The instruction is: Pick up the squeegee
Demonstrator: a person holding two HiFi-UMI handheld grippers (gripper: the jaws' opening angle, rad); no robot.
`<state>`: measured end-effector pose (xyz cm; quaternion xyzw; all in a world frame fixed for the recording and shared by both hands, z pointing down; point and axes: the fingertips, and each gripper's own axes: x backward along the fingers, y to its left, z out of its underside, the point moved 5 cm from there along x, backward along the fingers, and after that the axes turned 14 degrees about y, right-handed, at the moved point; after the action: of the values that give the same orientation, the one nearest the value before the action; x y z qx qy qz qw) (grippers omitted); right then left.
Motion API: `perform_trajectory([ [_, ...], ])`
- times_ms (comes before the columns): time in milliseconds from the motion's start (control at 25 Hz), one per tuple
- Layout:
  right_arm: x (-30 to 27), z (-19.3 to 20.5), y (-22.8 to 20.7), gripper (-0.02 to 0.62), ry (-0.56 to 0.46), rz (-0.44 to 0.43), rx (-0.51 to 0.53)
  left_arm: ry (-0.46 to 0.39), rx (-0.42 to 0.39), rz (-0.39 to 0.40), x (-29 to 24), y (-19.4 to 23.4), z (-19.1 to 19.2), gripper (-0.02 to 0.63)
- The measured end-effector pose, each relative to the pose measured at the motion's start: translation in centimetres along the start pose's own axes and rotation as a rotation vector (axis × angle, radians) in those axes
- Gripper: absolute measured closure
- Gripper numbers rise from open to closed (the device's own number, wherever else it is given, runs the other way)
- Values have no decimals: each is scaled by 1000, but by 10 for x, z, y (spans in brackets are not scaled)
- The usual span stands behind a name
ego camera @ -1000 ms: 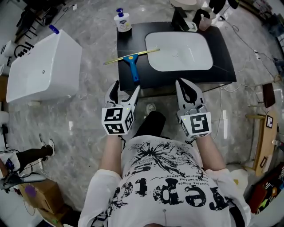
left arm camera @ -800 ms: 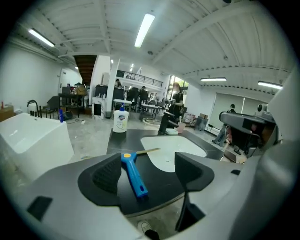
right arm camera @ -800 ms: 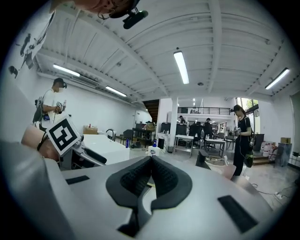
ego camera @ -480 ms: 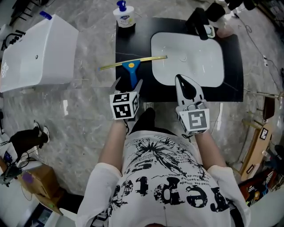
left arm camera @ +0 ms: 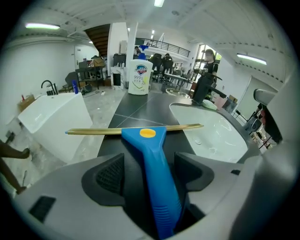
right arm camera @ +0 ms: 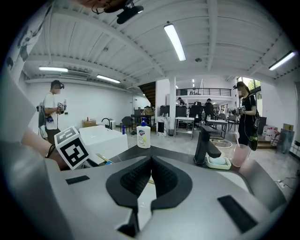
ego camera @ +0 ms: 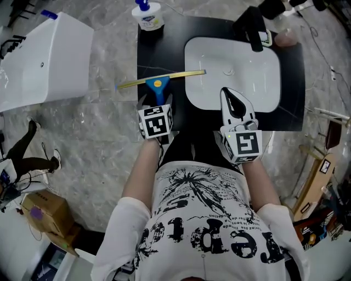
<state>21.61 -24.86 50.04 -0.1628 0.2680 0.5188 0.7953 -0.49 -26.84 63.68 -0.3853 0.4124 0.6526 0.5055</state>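
Note:
The squeegee (ego camera: pixel 159 80) lies flat on the black counter (ego camera: pixel 164 49), with its yellow blade across the left edge and its blue handle pointing towards me. My left gripper (ego camera: pixel 157 100) is open and straddles that handle. In the left gripper view the handle (left arm camera: pixel 152 168) runs between the two pads (left arm camera: pixel 110 176) with a gap on each side. My right gripper (ego camera: pixel 230 96) is shut with nothing in it and hovers over the near rim of the white basin (ego camera: pixel 233 71). In the right gripper view its pads (right arm camera: pixel 151 161) meet.
A soap pump bottle (ego camera: pixel 147 15) stands at the counter's far left corner. A black tap (ego camera: pixel 255 24) and a pink cup (ego camera: pixel 285 37) sit behind the basin. A white tub (ego camera: pixel 44 60) stands on the floor to the left. Other people are in the room beyond.
Both grippers have come forward to the counter. The left one now has the squeegee handle between its open jaws; the right one has reached the basin's near rim.

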Motion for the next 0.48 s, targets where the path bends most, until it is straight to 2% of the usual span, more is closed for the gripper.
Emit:
perform_trajectory([
  [80, -2, 3, -7, 581, 9, -13, -4, -2, -2, -47, -2, -1, -1, 276],
  [160, -4, 5, -12, 580, 17, -31, -6, -4, 3, -86, -4, -2, -1, 331],
  [280, -5, 5, -18, 581, 20, -49, 15, 1, 17, -99, -6, -7, 1, 396],
  [320, -5, 5, -21, 580, 18, -51, 23, -1, 21, -100, -6, -9, 1, 442],
  [480, -2, 6, -31, 581, 18, -63, 22, 15, 61, -91, -3, -13, 5, 460],
])
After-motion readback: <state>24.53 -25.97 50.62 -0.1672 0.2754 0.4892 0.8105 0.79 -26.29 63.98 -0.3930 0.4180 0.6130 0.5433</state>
